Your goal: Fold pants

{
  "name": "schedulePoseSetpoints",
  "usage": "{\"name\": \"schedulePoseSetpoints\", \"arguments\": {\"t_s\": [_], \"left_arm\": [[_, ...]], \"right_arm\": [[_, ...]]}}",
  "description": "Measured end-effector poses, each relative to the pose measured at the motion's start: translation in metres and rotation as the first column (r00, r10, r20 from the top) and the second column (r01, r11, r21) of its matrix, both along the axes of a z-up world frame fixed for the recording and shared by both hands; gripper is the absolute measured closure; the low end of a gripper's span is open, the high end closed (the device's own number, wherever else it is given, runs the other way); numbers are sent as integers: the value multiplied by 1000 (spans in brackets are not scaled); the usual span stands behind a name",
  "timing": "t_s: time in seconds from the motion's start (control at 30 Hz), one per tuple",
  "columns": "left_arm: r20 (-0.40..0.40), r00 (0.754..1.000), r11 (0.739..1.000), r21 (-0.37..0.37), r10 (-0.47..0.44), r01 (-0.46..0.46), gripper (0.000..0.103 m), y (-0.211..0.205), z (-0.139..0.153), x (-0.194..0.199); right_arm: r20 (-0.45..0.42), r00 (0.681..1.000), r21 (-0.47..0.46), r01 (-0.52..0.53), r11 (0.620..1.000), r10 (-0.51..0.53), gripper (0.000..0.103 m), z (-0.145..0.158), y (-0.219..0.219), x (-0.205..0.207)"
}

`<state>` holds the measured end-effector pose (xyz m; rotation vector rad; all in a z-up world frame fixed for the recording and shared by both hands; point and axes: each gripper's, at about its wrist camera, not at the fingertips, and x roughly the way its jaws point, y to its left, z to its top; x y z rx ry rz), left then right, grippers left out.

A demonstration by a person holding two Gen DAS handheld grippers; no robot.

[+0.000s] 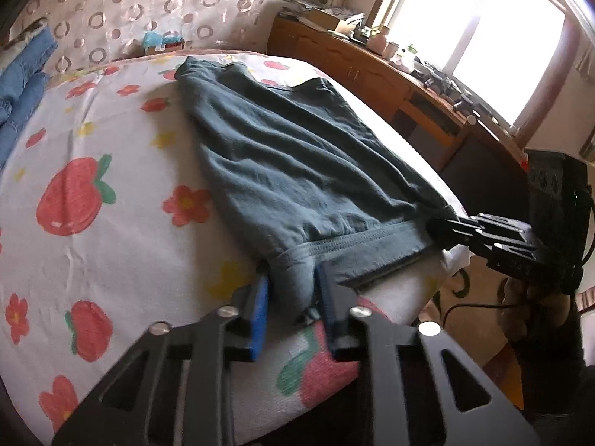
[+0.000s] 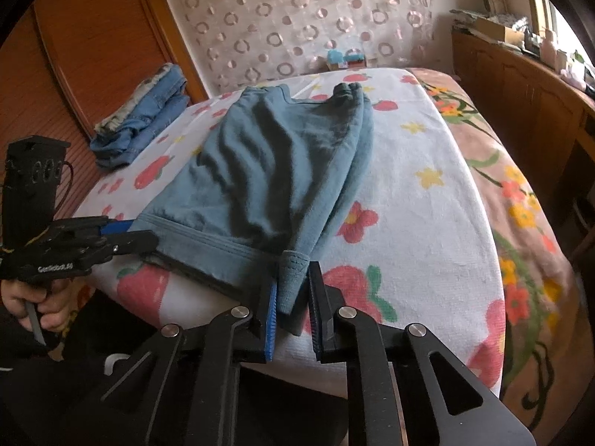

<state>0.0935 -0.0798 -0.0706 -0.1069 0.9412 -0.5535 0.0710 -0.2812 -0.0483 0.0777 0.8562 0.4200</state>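
Both grippers' blue-padded fingers pinch waistband corners of the dark teal knit pants: left gripper, right gripper. Pad contact is apparently firm, though fabric hides it. Each gripper angles downward. Pants lie lengthwise on the fruit-print white bedsheet, legs pointing away toward the headboard.

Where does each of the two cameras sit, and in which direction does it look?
Left wrist: on the left gripper, looking down along the pants toward the window; the right gripper shows at right.
Right wrist: on the right gripper, looking up the bed to the headboard wall; the left gripper and a hand show at left.
Shared: pants' waistband, pinched at both corners.
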Motion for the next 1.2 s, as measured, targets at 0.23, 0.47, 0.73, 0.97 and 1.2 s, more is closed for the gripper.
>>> {"name": "schedulePoseSetpoints", "arguments": {"t_s": [0.23, 0.47, 0.73, 0.97, 1.2], "left_arm": [[151, 989, 999, -37, 13, -8, 95, 3, 51, -11], [331, 943, 998, -60, 36, -17, 96, 23, 134, -26], [472, 876, 990, -134, 97, -37, 96, 61, 218, -45], [500, 853, 986, -137, 149, -92, 96, 90, 228, -40], [478, 856, 981, -94, 196, -172, 96, 105, 209, 25]], "right_arm": [[87, 996, 37, -21, 999, 17, 96, 31, 5, -4], [241, 968, 38, -74, 997, 63, 96, 105, 19, -1], [406, 907, 34, -140, 990, 114, 96, 196, 39, -6], [473, 867, 6, -184, 983, 160, 96, 233, 64, -10], [418, 890, -40, -182, 983, 181, 96, 213, 99, 51]]}}
